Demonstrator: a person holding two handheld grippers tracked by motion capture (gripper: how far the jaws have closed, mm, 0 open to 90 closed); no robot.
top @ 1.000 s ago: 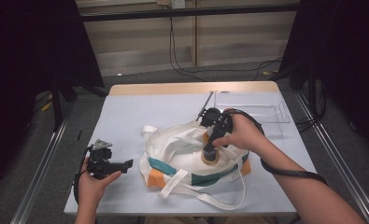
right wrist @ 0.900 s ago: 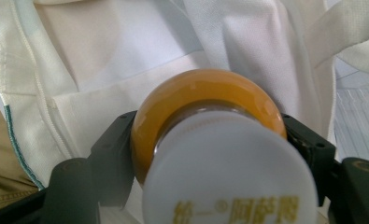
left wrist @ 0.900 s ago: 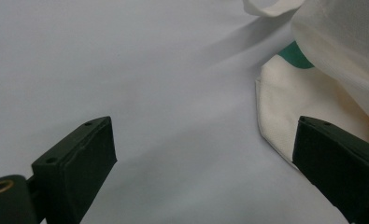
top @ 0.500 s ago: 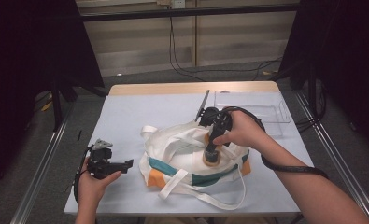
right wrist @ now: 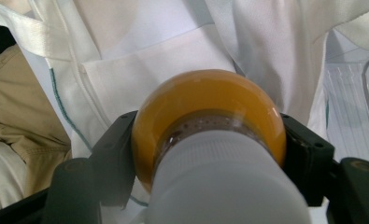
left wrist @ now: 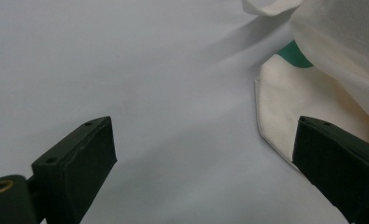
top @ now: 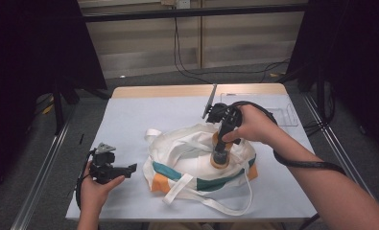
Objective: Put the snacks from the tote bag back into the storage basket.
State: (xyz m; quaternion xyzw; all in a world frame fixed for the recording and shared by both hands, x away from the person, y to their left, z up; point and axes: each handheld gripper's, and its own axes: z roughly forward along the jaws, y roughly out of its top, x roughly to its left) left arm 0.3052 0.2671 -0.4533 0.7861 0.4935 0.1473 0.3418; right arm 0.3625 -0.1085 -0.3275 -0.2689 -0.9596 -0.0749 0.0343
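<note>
A white tote bag (top: 192, 163) with teal and orange panels lies slumped in the middle of the table. My right gripper (top: 220, 143) points down into it, shut on an orange bottle (top: 219, 155). In the right gripper view the black jaws press on both sides of the orange bottle (right wrist: 210, 107) just below its pale ribbed cap (right wrist: 224, 182), with my right gripper (right wrist: 212, 156) over the bag's white lining (right wrist: 140, 79). My left gripper (top: 129, 168) rests left of the bag, open. Its own view has my left gripper (left wrist: 203, 140) wide apart over bare table, the bag's corner (left wrist: 285, 102) just beyond.
The table (top: 144, 115) has a pale grey cover. A clear plastic tray (top: 273, 108) sits at the back right corner. The bag's long straps (top: 211, 203) trail toward the front edge. Dark stands and cables (top: 187, 62) lie beyond the table.
</note>
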